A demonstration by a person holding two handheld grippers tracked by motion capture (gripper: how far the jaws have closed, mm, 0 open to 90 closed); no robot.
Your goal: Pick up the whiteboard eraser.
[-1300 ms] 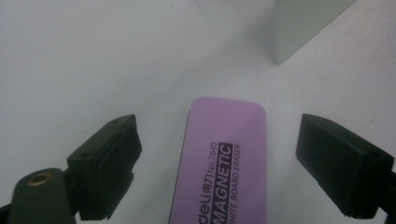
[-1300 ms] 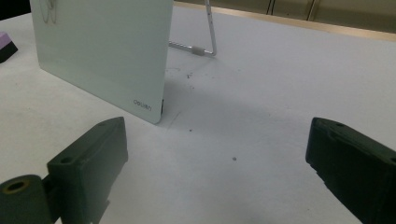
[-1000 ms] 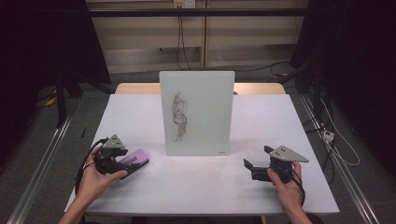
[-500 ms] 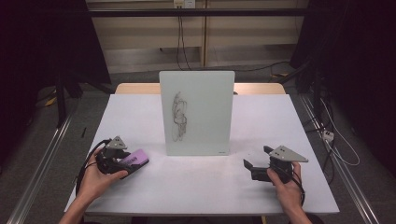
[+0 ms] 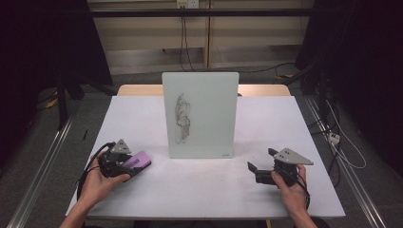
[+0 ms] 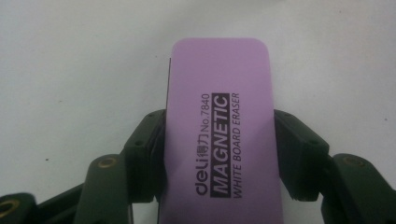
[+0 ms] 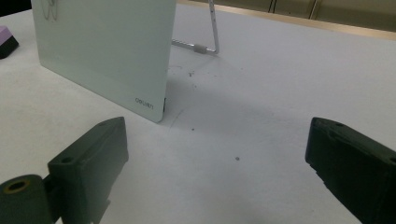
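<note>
At the counter's (image 5: 209, 190) left edge, the purple eraser (image 6: 219, 135) has just been clamped by the closing left claw (image 5: 135, 167); lifting toward the scribbled whiteboard (image 5: 202, 114) is judged next, while the right claw (image 7: 210, 172) is held wide open, empty.

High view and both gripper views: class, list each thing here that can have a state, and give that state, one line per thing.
Eraser: lying on the table, clamped between the left jaws.
Whiteboard: upright on its stand, black scribbles on it, not wiped.
Left gripper: jaws have just closed; shut on the eraser.
Right gripper: open, nothing between the jaws, low over the table.
</note>
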